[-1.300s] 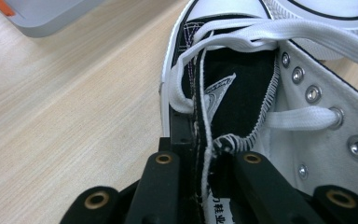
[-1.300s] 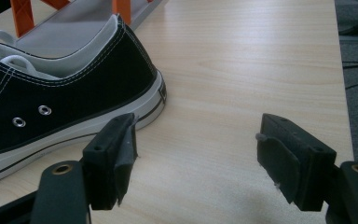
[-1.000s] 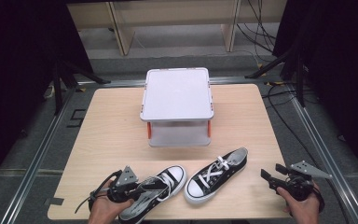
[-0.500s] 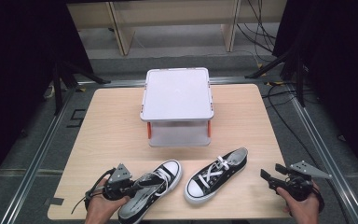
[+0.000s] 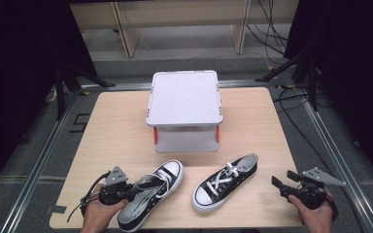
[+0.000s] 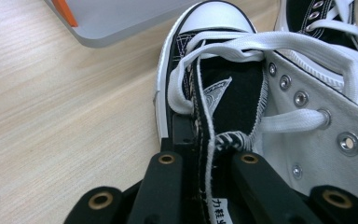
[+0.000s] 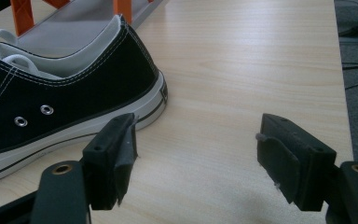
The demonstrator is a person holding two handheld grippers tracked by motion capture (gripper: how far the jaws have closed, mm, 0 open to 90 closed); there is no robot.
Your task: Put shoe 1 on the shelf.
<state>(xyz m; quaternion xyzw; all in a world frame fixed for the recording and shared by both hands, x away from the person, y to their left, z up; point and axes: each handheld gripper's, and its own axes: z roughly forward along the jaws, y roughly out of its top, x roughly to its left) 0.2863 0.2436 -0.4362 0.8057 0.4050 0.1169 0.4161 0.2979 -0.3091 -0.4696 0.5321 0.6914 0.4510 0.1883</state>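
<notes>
On the pale wooden table [image 5: 121, 121], my left gripper [image 5: 126, 190] is clamped on the collar of the black canvas sneaker [image 5: 151, 193] at the frame's lower left. My right gripper [image 5: 291, 187] hangs apart. I'd lift slowly, keeping that thin bite secure.

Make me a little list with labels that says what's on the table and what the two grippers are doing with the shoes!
table: light wood
box: white lidded bin with orange latches, at the middle, behind the shoes
left shoe: black and white sneaker, heel toward the person
right shoe: matching sneaker, lying flat, laces loose
left gripper: shut on left shoe, pinching the side wall by the opening
right gripper: open, behind the heel of right shoe, not touching it
hands: one on each gripper, at the near edge
</notes>
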